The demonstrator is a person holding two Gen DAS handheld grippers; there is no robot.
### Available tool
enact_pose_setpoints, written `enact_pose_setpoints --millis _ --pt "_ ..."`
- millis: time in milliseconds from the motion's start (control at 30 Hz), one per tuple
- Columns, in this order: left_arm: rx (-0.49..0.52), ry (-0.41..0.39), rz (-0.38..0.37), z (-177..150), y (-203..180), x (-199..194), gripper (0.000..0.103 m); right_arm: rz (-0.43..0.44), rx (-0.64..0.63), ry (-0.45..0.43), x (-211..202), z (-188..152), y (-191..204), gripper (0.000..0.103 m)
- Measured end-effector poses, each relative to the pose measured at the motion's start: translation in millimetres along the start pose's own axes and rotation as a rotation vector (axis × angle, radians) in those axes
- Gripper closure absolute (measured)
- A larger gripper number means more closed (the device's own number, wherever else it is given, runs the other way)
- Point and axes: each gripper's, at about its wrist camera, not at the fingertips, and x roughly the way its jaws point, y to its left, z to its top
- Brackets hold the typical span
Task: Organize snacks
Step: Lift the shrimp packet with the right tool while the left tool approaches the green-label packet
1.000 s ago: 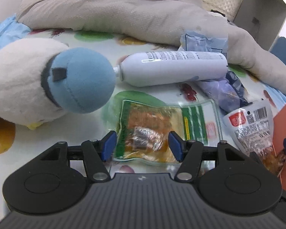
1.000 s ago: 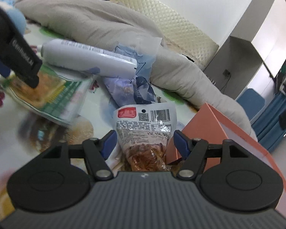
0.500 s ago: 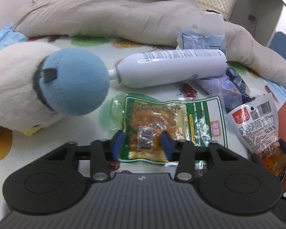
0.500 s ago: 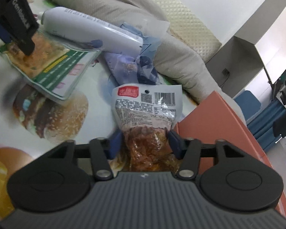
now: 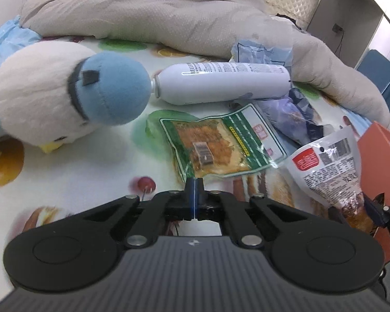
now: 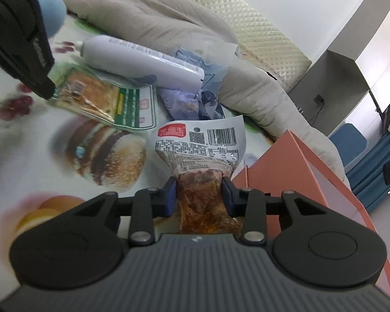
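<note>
A green snack packet (image 5: 215,148) with orange contents lies askew on the fruit-printed sheet. My left gripper (image 5: 193,182) is shut, its blue pads pinching the packet's near edge. In the right wrist view the same gripper (image 6: 48,91) grips the green packet (image 6: 98,98) at its corner. A white pouch with a red label and a barcode (image 6: 200,143) holds brown snacks. My right gripper (image 6: 199,197) has its jaws closing on the pouch's lower brown part, and both pads press into it. In the left wrist view this pouch (image 5: 325,163) is at the right.
A white spray can (image 5: 221,83) lies behind the packets, next to a white and blue plush toy (image 5: 65,98). A crumpled purple-blue wrapper (image 5: 288,111) sits between them. An orange box (image 6: 299,171) stands open at the right. A grey blanket (image 5: 169,13) runs along the back.
The left jaws closed fully onto the green packet's near edge, and the packet swung round. The right jaws narrowed onto the white pouch.
</note>
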Motion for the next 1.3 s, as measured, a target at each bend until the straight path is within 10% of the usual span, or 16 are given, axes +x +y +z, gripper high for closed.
enact_pose_setpoints --millis 233,300,367,533,800,1067,1300 --pt "0.057 -0.01 -0.012 -1.7 -3.2 -21.3 0.102 0.077 0.078 0.0 -34.6 -4.4 -7.7 0.064" --pt "0.071 -0.02 0.022 4.5 -7.1 -21.9 0.089 0.099 0.114 0.006 -41.5 -5.8 -11.5 0.064" --pt "0.092 -0.003 0.044 12.0 -13.0 -16.8 0.032 0.112 0.125 0.012 -46.2 -7.6 -12.8 0.064" --pt "0.116 -0.011 0.097 29.1 -27.9 11.9 0.02 0.145 0.125 0.017 -54.5 -14.8 -10.2 0.064" --pt "0.158 0.083 0.1 37.7 -34.7 69.7 0.024 0.131 0.063 0.028 -51.9 -31.2 -3.8 0.064" --pt "0.208 0.053 0.123 31.3 -36.9 60.3 0.081 0.134 0.075 0.023 -52.6 -32.9 -8.0 0.064" --pt "0.171 0.073 0.084 14.6 -31.5 31.0 0.089 0.162 0.098 0.018 -72.0 -34.5 -11.3 0.064"
